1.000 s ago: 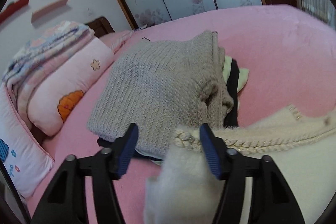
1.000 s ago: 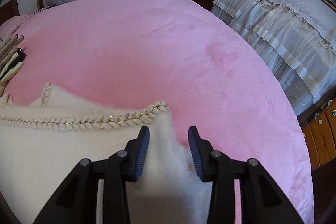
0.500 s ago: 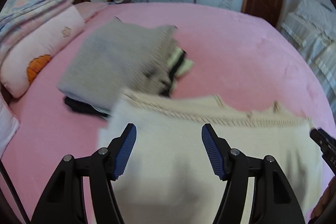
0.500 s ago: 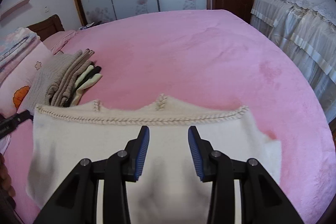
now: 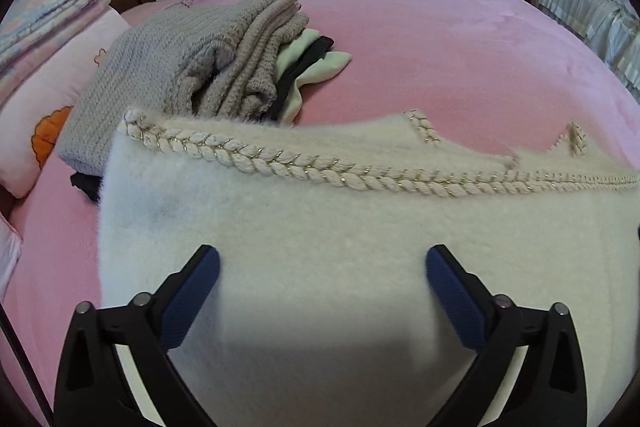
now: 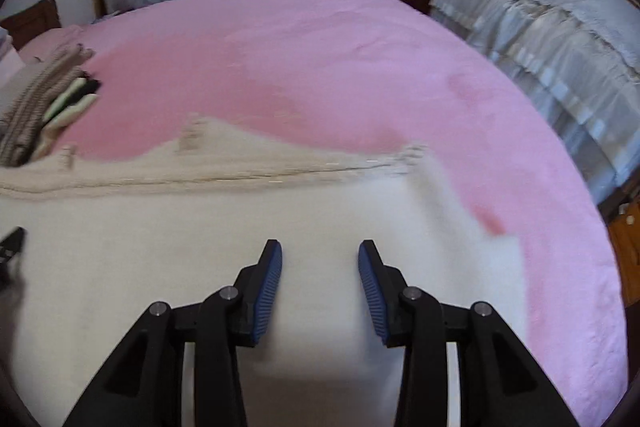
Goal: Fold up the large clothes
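Now we see the cream sweater (image 5: 360,227) spread flat on the pink bed (image 5: 440,47); our left gripper (image 5: 322,279) has just sprung wide, released; whether the half-parted right gripper (image 6: 320,267) grips the cloth, we cannot tell.

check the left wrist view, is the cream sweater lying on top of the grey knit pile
No, the cream sweater lies flat on the pink bed in front of the grey knit pile.

The right wrist view is motion-blurred; the sweater's (image 6: 240,235) braid trim there smears to a streak; its near edge runs off the bottom of both views; the stack (image 5: 192,67) is partly hidden behind the sweater, its lower layers unreadable.
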`<state>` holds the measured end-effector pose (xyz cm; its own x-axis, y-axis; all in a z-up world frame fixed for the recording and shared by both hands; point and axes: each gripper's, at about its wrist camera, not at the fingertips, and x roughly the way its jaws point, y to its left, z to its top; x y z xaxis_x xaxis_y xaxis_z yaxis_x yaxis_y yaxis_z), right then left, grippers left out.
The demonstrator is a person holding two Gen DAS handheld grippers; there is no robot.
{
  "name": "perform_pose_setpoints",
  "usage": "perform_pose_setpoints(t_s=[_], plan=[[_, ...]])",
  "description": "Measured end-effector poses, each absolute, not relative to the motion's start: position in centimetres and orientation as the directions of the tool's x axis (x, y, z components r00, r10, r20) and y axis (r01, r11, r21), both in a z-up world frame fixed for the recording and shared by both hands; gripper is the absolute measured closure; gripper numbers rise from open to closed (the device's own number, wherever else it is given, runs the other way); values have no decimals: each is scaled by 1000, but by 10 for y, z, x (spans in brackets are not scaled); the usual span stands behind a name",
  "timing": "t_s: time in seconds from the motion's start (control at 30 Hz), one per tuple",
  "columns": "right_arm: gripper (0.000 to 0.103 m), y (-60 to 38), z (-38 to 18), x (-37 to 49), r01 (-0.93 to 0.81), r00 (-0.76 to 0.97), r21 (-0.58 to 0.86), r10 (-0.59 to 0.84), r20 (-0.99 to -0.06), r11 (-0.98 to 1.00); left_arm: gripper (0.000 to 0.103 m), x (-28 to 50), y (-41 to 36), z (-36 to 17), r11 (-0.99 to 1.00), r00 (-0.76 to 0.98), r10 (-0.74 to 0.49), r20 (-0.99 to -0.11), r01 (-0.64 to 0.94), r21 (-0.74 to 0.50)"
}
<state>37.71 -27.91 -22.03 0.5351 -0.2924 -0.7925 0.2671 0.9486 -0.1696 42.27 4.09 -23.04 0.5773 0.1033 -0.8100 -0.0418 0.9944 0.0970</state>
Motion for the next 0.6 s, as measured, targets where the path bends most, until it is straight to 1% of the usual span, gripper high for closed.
perform_pose_setpoints(t_s=[0.03,0.07,0.1,0.13,0.17,0.2,0.23,0.27,0.33,0.43,0.57,0.6], plan=[[64,-301,-221,371,292,529,-159,-297,-795,943,0,423,44,-232,996,576,85,-813,-39,77],[78,-314,-221,365,291,534,-133,-276,-800,948,0,423,44,-233,997,579,79,-812,-36,71],[99,-323,-219,360,291,531,-133,-276,-801,947,0,422,43,-233,996,581,84,-809,-36,78],[103,-327,-218,355,293,526,-152,-292,-799,944,0,422,41,-232,995,584,92,-807,-35,89],[103,-328,-216,350,295,524,-172,-309,-794,940,0,422,40,-232,995,583,100,-806,-35,99],[94,-328,-216,345,320,508,-225,-367,-779,920,0,422,39,-231,994,579,107,-808,-37,105],[88,-329,-214,341,339,491,-261,-406,-770,904,0,421,39,-228,993,568,115,-815,-42,111],[87,-330,-212,339,342,482,-255,-402,-779,904,0,419,39,-225,992,555,122,-823,-49,115],[87,-335,-208,330,350,459,-206,-359,-812,914,0,414,39,-216,989,521,144,-841,-63,130],[87,-336,-191,315,342,463,-135,-291,-837,930,0,397,43,-195,986,492,167,-854,-61,157],[86,-313,-157,287,287,513,-27,-178,-840,957,0,362,51,-153,988,499,147,-854,-29,153],[84,-306,-148,280,273,525,-13,-160,-836,962,0,352,53,-140,988,506,140,-851,-21,150]])
